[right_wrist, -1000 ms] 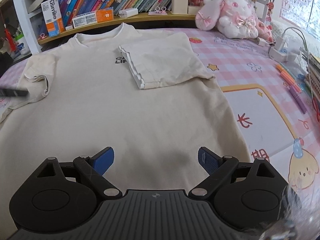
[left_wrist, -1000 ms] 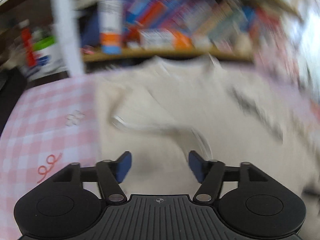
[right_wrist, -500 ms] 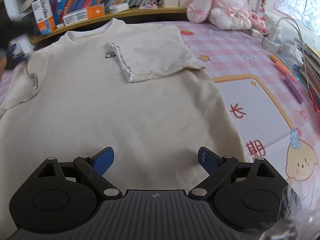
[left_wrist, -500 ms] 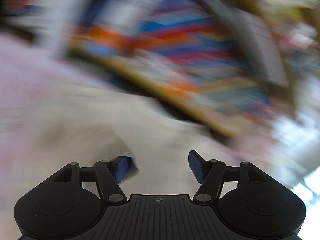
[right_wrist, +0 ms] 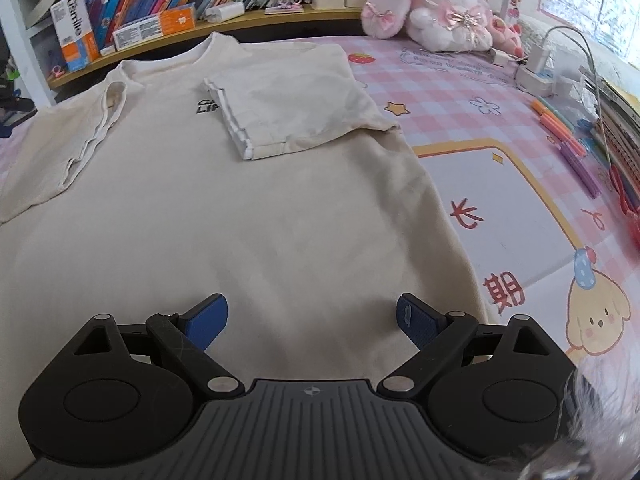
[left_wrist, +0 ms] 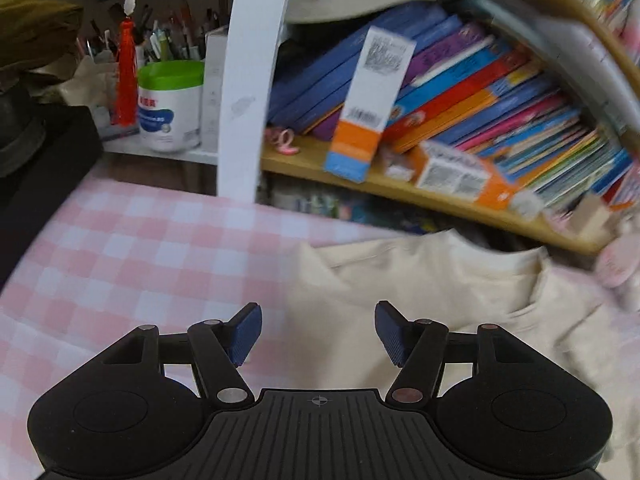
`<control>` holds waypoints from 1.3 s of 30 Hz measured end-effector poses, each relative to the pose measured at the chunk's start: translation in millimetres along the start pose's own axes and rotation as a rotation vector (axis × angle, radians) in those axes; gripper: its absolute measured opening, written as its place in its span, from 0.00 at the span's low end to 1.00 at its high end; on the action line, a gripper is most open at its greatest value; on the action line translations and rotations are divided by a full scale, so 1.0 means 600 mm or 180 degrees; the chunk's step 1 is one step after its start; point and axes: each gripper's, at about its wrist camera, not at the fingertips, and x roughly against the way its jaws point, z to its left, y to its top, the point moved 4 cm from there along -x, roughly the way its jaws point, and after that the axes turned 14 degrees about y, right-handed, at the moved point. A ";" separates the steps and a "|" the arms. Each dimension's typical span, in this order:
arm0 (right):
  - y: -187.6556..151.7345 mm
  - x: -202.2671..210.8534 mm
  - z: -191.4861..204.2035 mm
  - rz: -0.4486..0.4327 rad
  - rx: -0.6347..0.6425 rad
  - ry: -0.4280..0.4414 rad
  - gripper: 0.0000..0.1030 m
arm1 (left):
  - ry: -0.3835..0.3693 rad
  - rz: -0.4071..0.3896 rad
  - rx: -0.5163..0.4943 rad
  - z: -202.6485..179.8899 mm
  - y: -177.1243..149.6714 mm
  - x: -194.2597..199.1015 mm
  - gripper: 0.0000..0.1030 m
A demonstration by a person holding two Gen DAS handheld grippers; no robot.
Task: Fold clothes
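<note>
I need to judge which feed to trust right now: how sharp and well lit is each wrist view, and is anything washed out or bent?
Left wrist view: motion-smeared toward the right, the books streaked, the shirt soft. Right wrist view: sharp, evenly lit, shirt crisp; window corner bright; a blurry clear smear at lower right. Both bend straight lines, fisheye style.

T-shirt hem hidden behind right tool; left side cut by frame edge. Chest print half covered by folded sleeve. Left-wrist view: book spines blurred, unreadable.
</note>
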 end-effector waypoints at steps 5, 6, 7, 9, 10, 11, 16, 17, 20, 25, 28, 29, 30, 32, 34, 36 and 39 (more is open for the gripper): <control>-0.004 0.003 0.016 0.0036 0.0164 -0.0032 0.89 | -0.0122 0.0322 0.0119 0.014 0.004 -0.051 0.02; -0.006 0.004 0.018 0.0041 0.0185 -0.0044 0.89 | -0.0220 0.0356 0.0269 0.028 0.007 -0.055 0.02; -0.007 0.005 0.020 0.0044 0.0204 -0.0059 0.89 | -0.0295 0.0407 0.0462 0.045 0.010 -0.060 0.02; -0.010 0.007 0.020 0.0050 0.0206 -0.0088 0.89 | -0.0400 0.0526 0.0811 0.077 0.010 -0.073 0.03; -0.011 0.008 0.019 0.0053 0.0202 -0.0102 0.89 | -0.0464 0.0574 0.0937 0.088 0.008 -0.077 0.04; -0.012 0.009 0.018 0.0056 0.0190 -0.0117 0.89 | -0.0528 0.0623 0.1062 0.099 0.006 -0.082 0.05; -0.011 0.010 0.015 0.0055 0.0115 -0.0154 0.89 | -0.0593 0.0593 0.1076 0.122 -0.007 -0.062 0.16; -0.011 0.010 0.015 0.0046 0.0109 -0.0157 0.89 | -0.0625 0.0581 0.1014 0.123 -0.011 -0.053 0.26; -0.011 0.012 0.015 0.0022 0.0068 -0.0159 0.89 | -0.0703 0.0541 0.0821 0.123 -0.026 -0.027 0.45; -0.008 0.009 0.018 0.0022 -0.0007 -0.0151 0.89 | -0.0581 0.0445 0.0494 0.093 -0.048 0.006 0.48; -0.010 0.011 0.029 0.0016 0.0075 -0.0125 0.89 | -0.0406 0.0493 0.0314 0.082 -0.054 0.018 0.32; -0.011 0.013 0.032 0.0008 0.0098 -0.0121 0.89 | -0.0345 0.0527 0.0264 0.080 -0.056 0.020 0.15; -0.011 0.015 0.034 -0.0004 0.0107 -0.0122 0.89 | -0.0312 0.0546 0.0221 0.079 -0.058 0.022 0.00; -0.012 0.019 0.035 -0.0031 0.0107 -0.0131 0.89 | -0.0354 0.0526 0.0162 0.081 -0.061 0.020 0.00; -0.013 0.022 0.033 -0.0056 0.0082 -0.0146 0.89 | -0.0366 0.0490 0.0127 0.086 -0.060 0.019 0.00; -0.015 0.025 0.031 -0.0071 0.0051 -0.0157 0.89 | -0.0371 0.0480 0.0121 0.087 -0.058 0.016 0.01; -0.020 0.027 0.029 -0.0063 0.0026 -0.0159 0.89 | -0.0355 0.0398 -0.0022 0.081 -0.064 0.020 0.04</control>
